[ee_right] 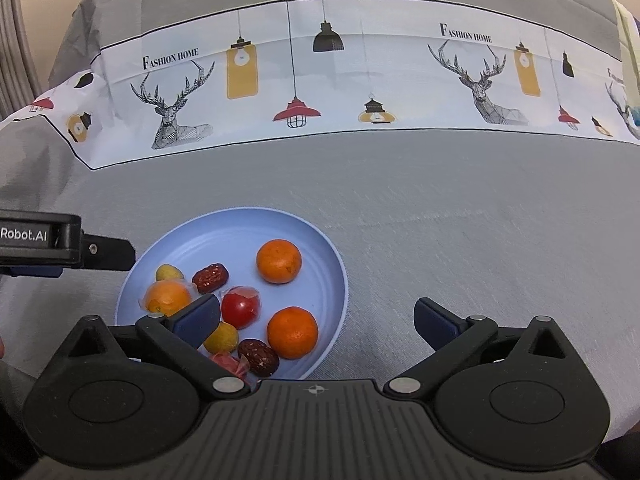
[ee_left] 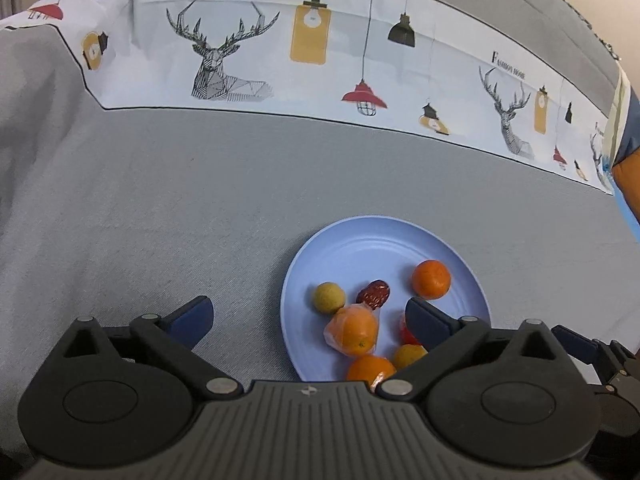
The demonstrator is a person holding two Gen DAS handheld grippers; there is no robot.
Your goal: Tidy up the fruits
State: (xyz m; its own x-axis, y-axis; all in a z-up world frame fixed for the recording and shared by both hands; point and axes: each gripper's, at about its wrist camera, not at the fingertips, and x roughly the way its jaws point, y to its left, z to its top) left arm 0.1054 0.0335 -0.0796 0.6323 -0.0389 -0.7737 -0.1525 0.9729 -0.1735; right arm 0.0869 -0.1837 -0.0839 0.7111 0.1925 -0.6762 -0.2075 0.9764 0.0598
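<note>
Blue plate (ee_right: 320, 256) is sitting on the grey worktop (ee_right: 460, 248), carrying oranges and dates. I'm holding both the left hand-held gripper (ee_left: 308, 316) and the right hand-held gripper (ee_right: 318, 318) spread apart, gripping nothing.

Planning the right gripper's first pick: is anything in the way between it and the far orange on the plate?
Nothing visible blocks it. The far orange sits apart from the other fruit on the blue plate, open from above. The right gripper is open; its left finger overlaps the wrapped orange.

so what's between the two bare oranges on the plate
Nothing. In the right wrist view the far orange and the near orange are parted only by bare blue plate; the red wrapped fruit sits off to the left.
</note>
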